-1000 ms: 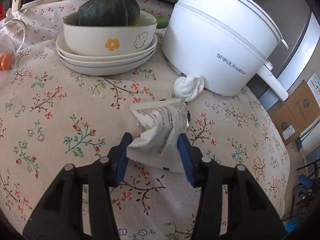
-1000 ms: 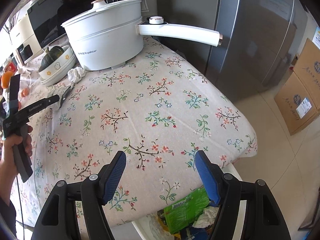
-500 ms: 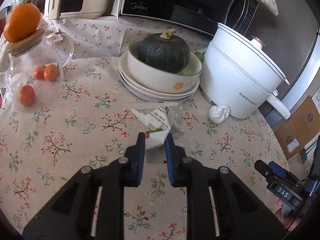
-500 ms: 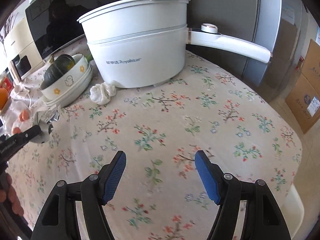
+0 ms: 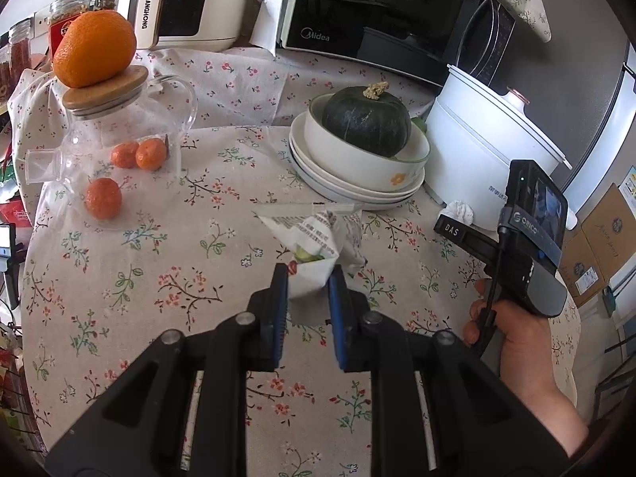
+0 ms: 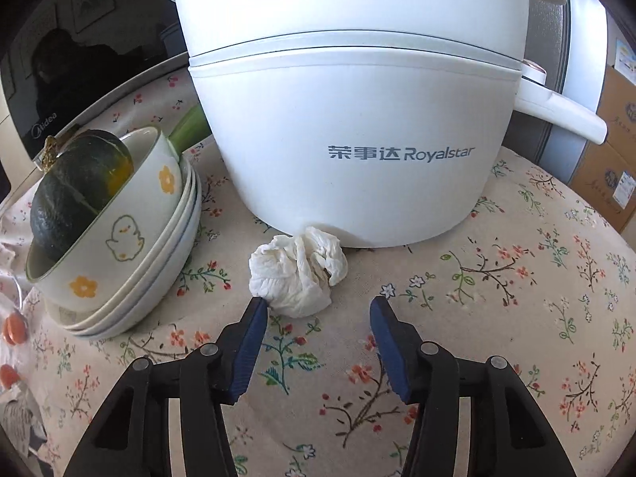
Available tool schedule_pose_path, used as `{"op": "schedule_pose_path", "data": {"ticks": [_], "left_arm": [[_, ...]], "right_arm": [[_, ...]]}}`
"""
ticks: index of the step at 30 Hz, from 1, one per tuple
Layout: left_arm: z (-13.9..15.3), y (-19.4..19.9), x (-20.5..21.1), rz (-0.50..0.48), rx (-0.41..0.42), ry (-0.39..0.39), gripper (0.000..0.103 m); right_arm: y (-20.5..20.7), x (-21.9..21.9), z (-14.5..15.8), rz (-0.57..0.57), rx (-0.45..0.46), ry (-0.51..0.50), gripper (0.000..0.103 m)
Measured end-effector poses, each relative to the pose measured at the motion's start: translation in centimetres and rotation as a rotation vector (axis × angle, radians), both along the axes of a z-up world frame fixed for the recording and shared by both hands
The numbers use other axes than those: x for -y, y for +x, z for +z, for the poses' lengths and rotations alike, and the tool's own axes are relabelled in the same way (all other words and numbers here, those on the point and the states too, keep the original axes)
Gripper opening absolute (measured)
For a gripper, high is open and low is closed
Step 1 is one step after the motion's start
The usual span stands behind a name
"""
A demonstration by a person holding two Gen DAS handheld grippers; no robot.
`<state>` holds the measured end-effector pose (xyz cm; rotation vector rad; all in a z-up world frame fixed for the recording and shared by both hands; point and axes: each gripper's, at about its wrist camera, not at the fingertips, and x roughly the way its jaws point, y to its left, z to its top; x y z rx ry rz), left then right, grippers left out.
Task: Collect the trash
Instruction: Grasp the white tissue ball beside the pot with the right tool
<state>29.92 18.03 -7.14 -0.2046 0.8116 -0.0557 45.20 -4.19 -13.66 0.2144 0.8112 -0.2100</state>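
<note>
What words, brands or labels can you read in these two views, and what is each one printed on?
"CHANGHONG": cream appliance at the back.
"Midea": black microwave.
"荣事达 Royalstar": white electric pot.
"DAS": black arm of the right gripper.
"ORICO": band on the right gripper's black body.
Crumpled wrapper in the left gripper: print too small to read.
Cardboard boxes: labels too blurred.

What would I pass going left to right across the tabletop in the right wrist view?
Dark green squash in a flowered white bowl → crumpled white tissue → white Royalstar electric pot → its long white handle.
</note>
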Motion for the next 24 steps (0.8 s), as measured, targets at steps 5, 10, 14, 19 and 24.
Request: {"op": "schedule_pose_path", "data": {"ticks": [5, 10, 14, 19, 24], "left_arm": [[0.1, 0.2, 0.0, -0.009, -0.007, -0.024, 0.021], [0.3, 0.0, 0.4, -0.012, -0.01, -0.019, 0.021], [1.0, -0.4, 0.9, -0.02, -0.006, -0.017, 0.021], [2.5, -1.8, 1.7, -0.024, 0.009, 0.033, 0.021], [4.0, -4.1, 2.3, 0.0, -0.001, 0.068, 0.021]], "right_arm": [[1.2, -1.1, 0.2, 0.015, -0.006, -0.049, 0.039], [1.6, -1.4, 0.2, 0.056, -0.027, -0.071, 0.021], [-0.5, -0.7, 0.9, 0.088, -0.034, -0.071, 0.019], [-4.5, 1.0, 2.8, 0.135, -0.072, -0.029, 0.019], [-9.4, 3.5, 5.9, 0.187, -0.073, -0.023, 0.019]]}}
